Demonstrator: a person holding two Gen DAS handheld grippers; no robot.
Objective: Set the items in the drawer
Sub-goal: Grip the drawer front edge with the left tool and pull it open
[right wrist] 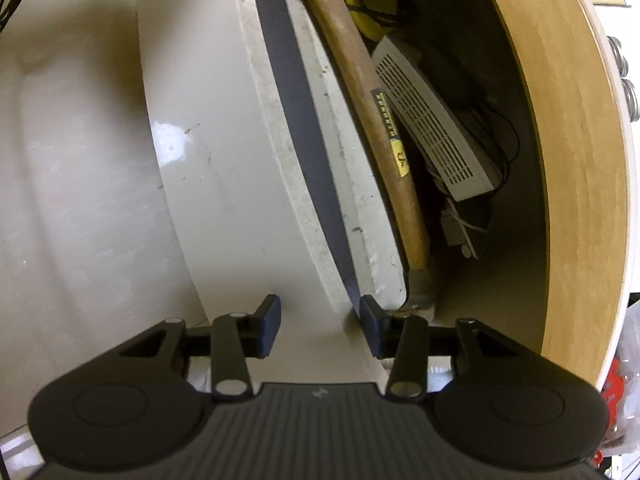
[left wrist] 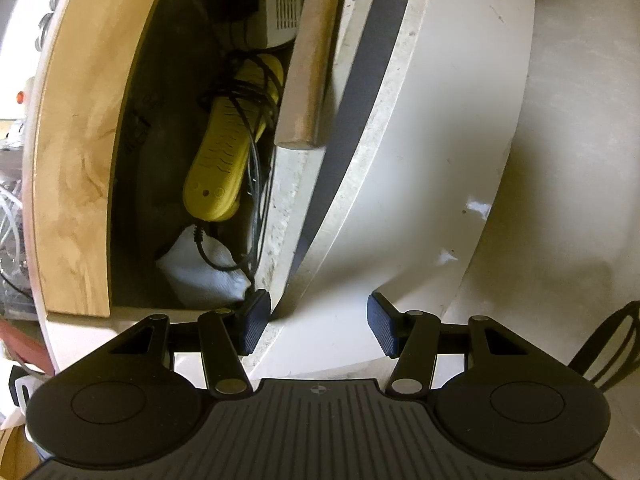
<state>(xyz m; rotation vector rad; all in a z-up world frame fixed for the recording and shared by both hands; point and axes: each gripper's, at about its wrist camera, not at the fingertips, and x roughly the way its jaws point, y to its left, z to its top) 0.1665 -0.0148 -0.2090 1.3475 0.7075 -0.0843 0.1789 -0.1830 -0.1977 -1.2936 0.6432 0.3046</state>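
Downward-tilted, both tools (left wrist: 316,326) (right wrist: 320,326) straddling drawer front (left wrist: 420,140)

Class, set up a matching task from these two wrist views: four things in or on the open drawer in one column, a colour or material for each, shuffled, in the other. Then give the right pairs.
Column one:
1. hammer handle
2. vented box
3. slotted gadget wrapped in cable
4. drawer front

Column two:
A. bright yellow
B. plain white panel
C. pale grey with rows of slots
D. bare wood with a small label

Pairs: 1-D, 2-C, 3-A, 4-B
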